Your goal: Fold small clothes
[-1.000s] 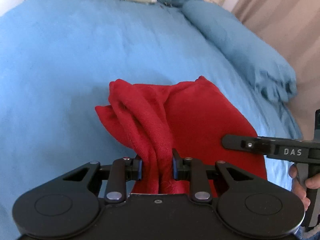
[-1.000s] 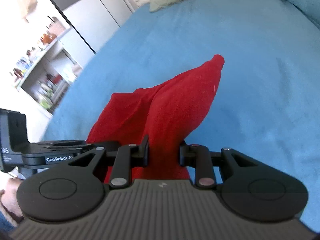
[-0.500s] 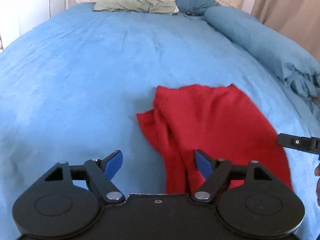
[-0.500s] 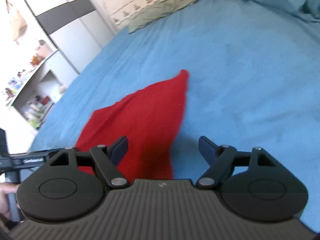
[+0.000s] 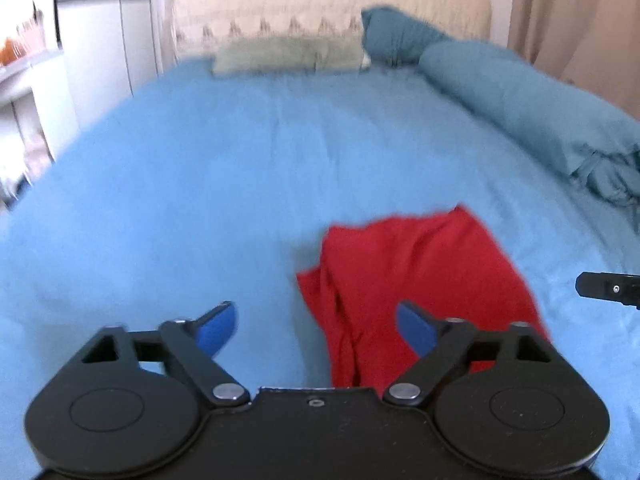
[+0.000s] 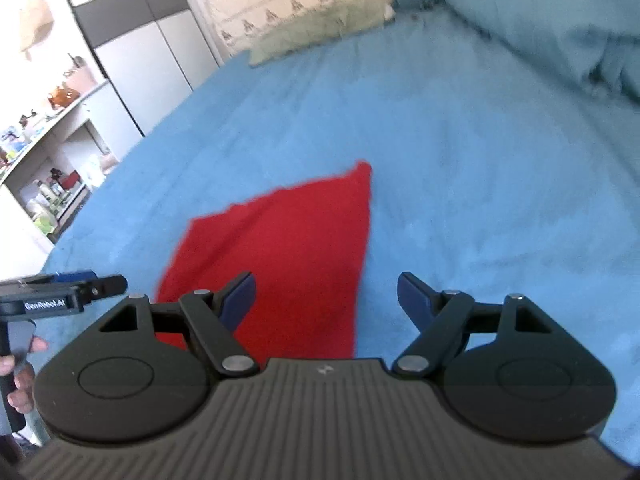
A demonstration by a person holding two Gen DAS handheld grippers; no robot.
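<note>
A small red garment (image 5: pixel 420 272) lies loosely folded on the blue bed sheet (image 5: pixel 200 180), its left edge bunched into ridges. My left gripper (image 5: pixel 314 314) hovers over that bunched edge; its jaws are opening wide and the blue pads (image 5: pixel 216 328) touch no cloth. In the right wrist view the same red garment (image 6: pixel 288 240) spreads flat, coming to a point at its far corner. My right gripper (image 6: pixel 326 282) stands open above its near right edge, holding nothing. Each gripper's tip shows at the edge of the other's view, with a hand (image 6: pixel 20 364) on the left one's handle.
A pale green pillow (image 5: pixel 288 54) and a patterned headboard stand at the bed's far end. A rolled blue duvet (image 5: pixel 520 100) runs along the right side. Shelves with small items (image 6: pixel 48 184) and a wardrobe (image 6: pixel 132 40) stand left of the bed.
Both grippers let go of the red garment and opened wide. They pulled back and the left one rose, and the garment dropped flat onto the sheet.
</note>
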